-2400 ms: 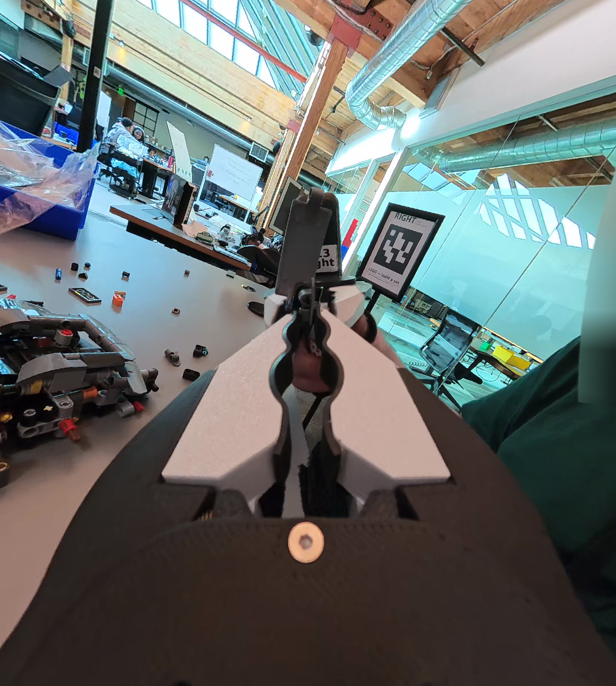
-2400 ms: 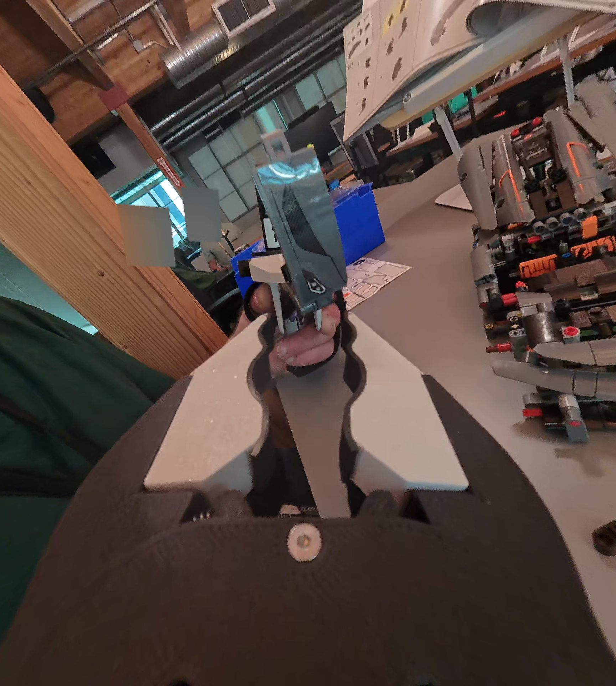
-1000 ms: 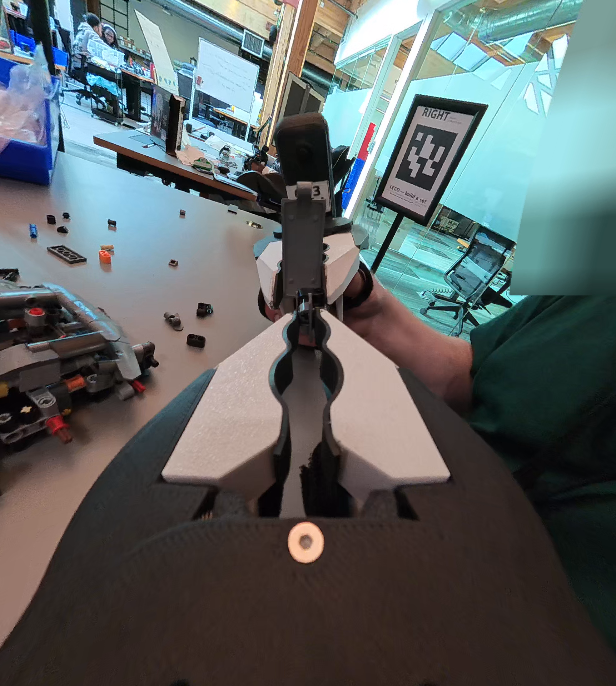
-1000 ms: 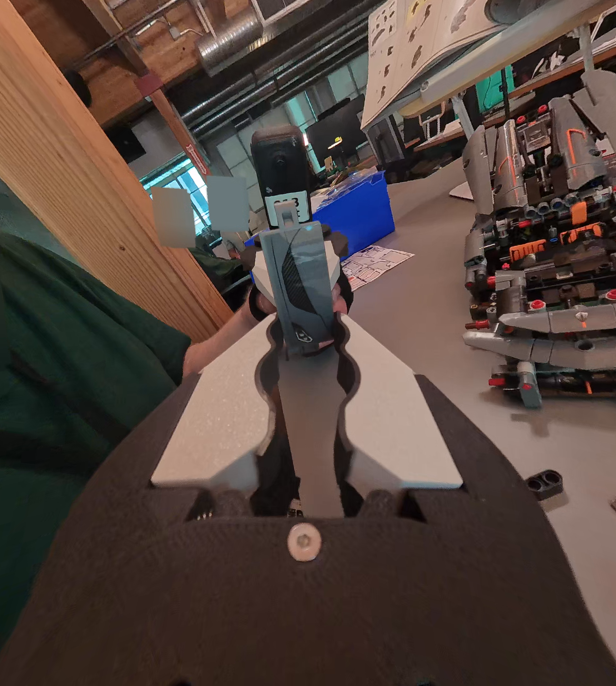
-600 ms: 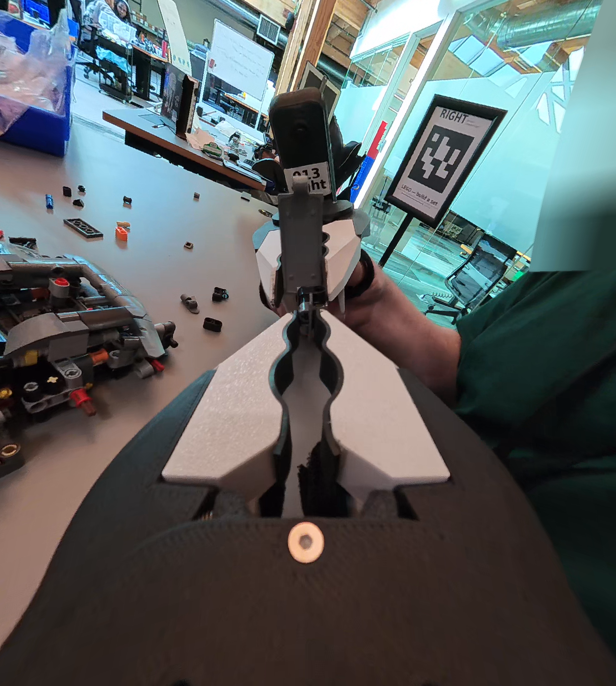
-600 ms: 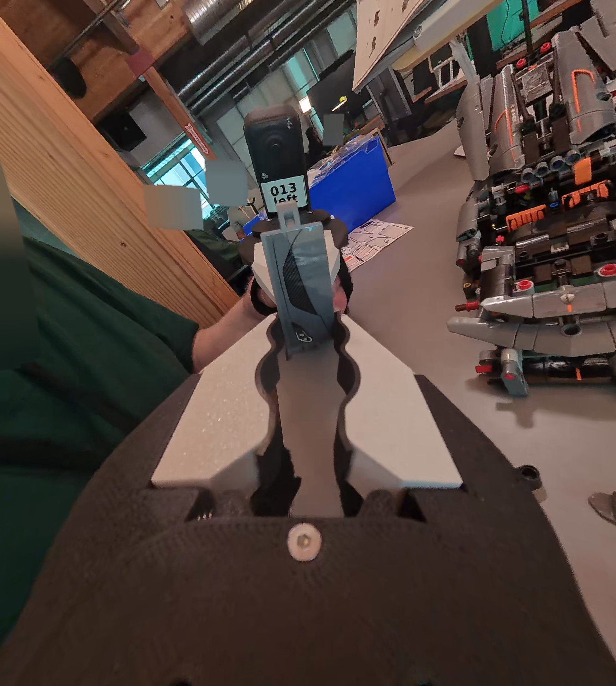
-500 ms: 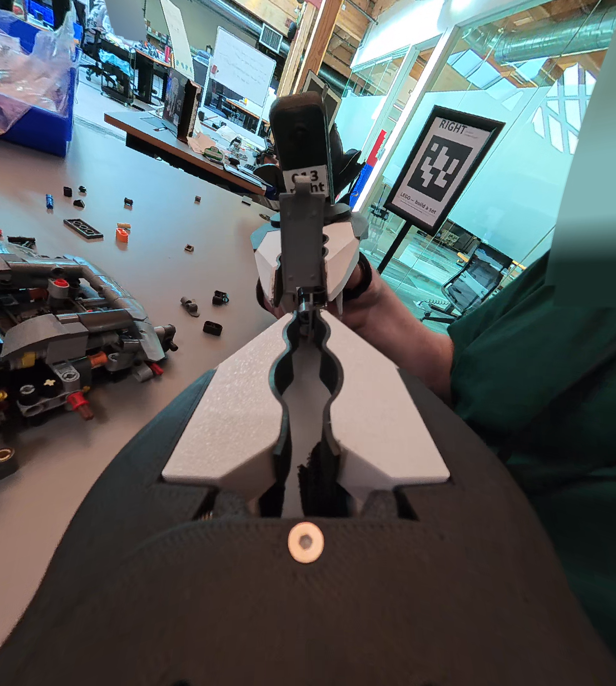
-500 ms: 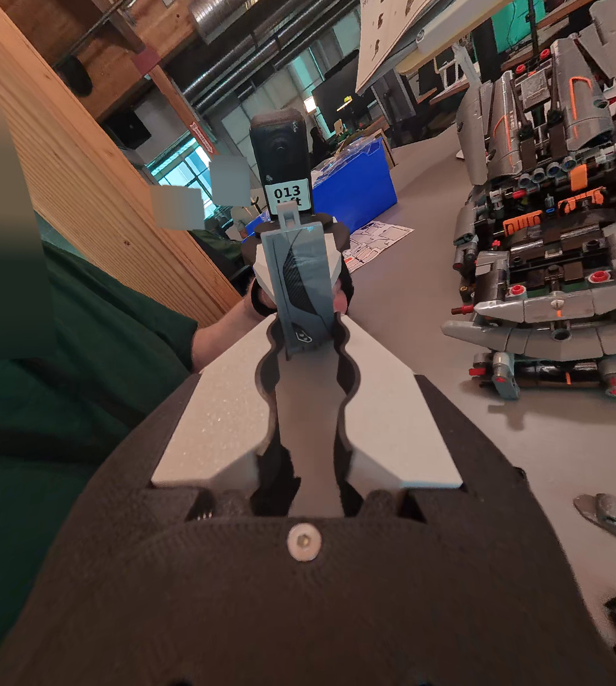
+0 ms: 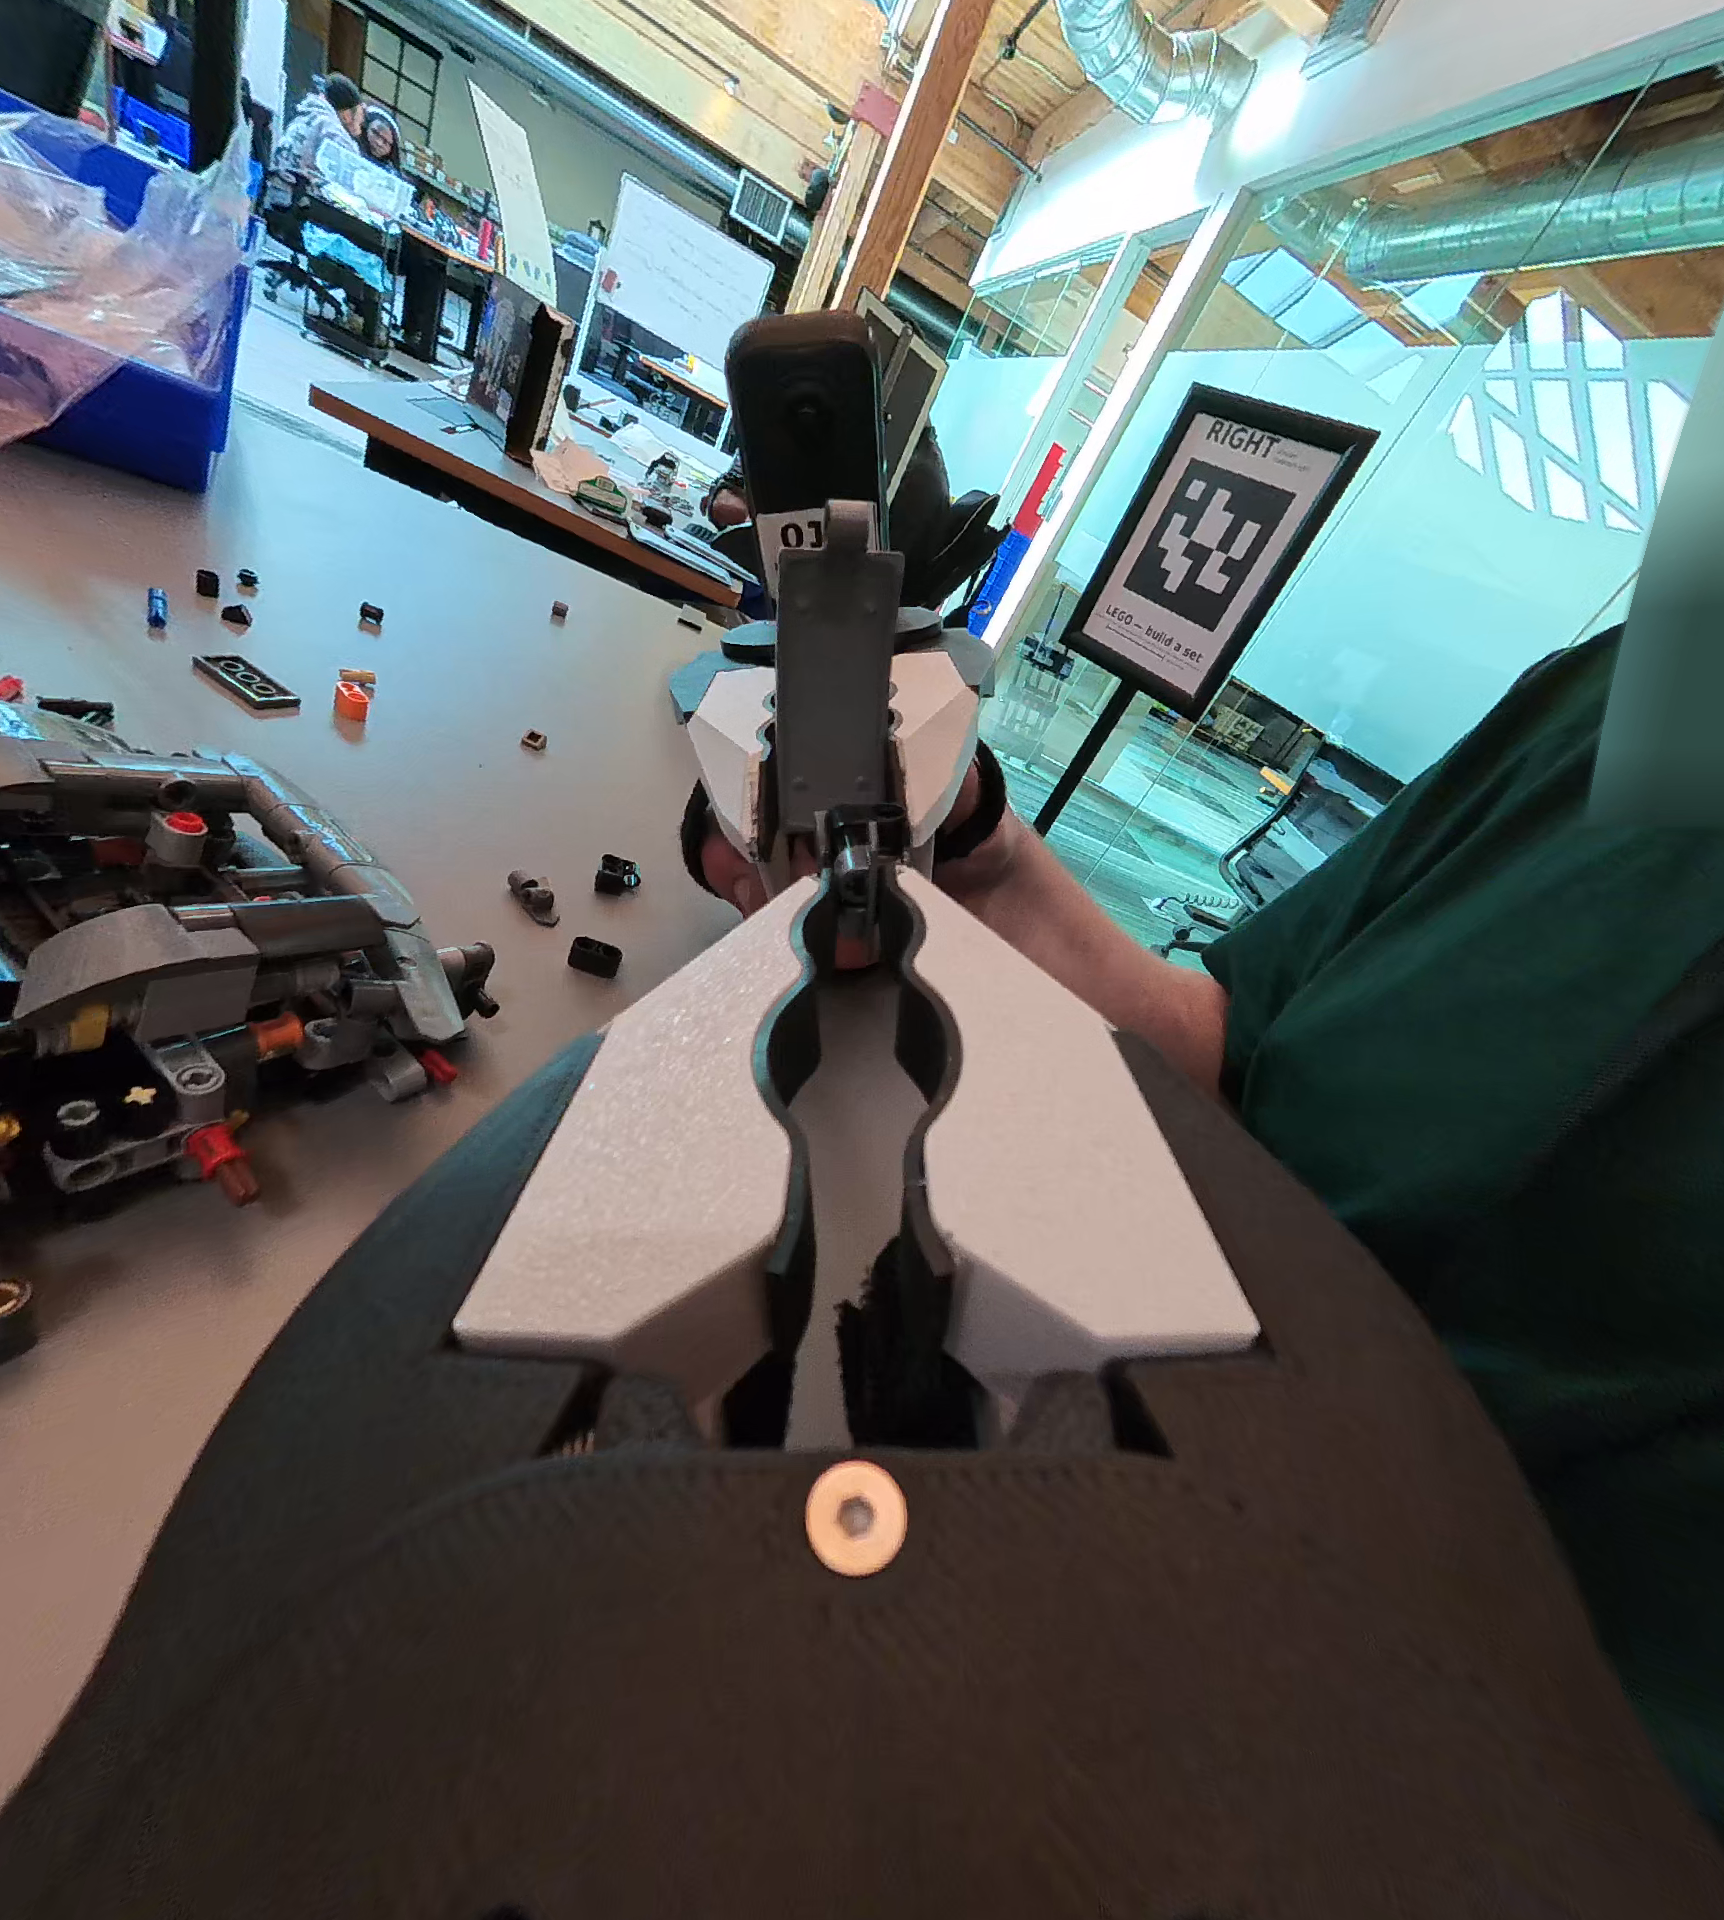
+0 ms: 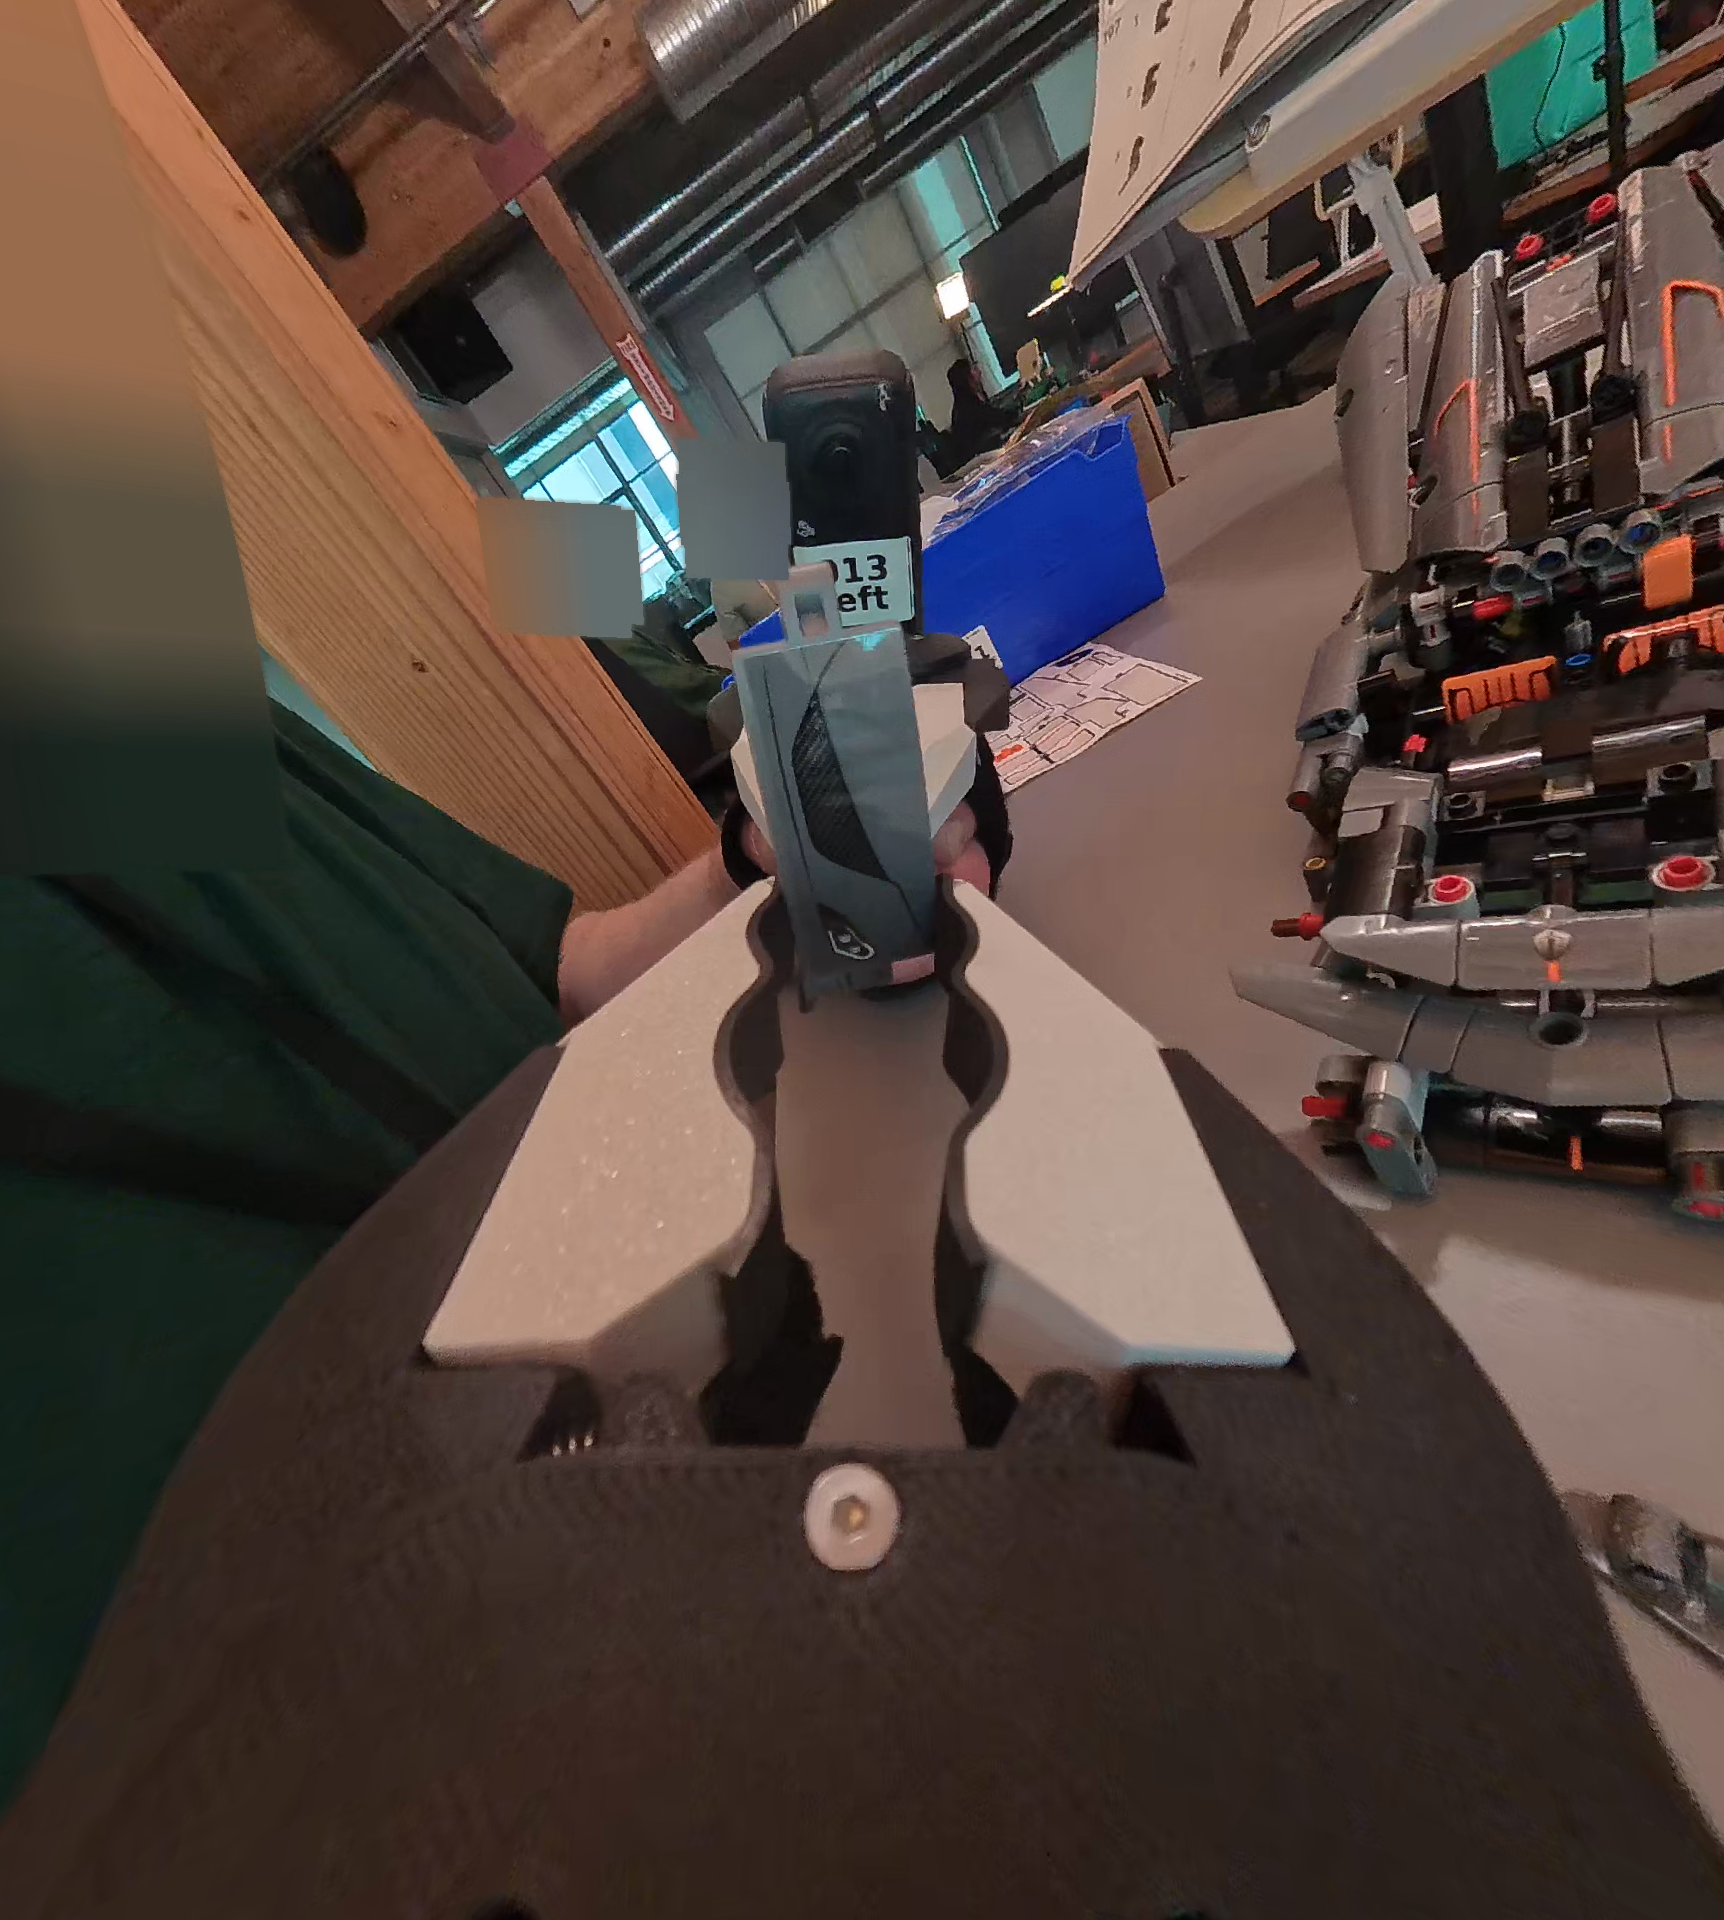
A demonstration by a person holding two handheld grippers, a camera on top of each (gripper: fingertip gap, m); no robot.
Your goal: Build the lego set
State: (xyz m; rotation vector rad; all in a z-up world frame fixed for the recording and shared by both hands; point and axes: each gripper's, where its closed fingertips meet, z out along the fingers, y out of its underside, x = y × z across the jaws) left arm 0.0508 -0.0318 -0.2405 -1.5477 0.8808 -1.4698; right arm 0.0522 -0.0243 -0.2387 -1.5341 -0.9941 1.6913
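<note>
– Tongs on the left, how wide?
– Nearly shut, only a thin slit between the white fingers, pinching a small black piece right at the tips
– And the right tongs?
– Held apart about as wide as the grey panel, clamped on the edges of its lower end
– Panel upright?
– Upright, up in the air between the two tools, well above the desk. Dark carbon-pattern sticker on the face seen from the right wrist; plain grey back with a little tab on top seen from the left wrist
– Black piece touching the panel?
– Right against its bottom end; whether pushed in or only touching, hard to tell
– Tools facing each other?
– Nose to nose, each one's camera sticking up behind the panel in the other's view, bare forearm and green sleeve beside them
– Where's the car?
– On the desk, off to the side of both tools, well apart from the panel. Grey bodywork, orange trim, red pin ends, insides open on top
– Anything loose on the desk?
– Scattered bits beyond the car: black connector, orange brick, flat black plate. One grey part blurred near the right tool
– Further back?
– Blue bin, printed sheet beside it, booklet propped high above the car, framed sign on a stand past the desk edge
</note>
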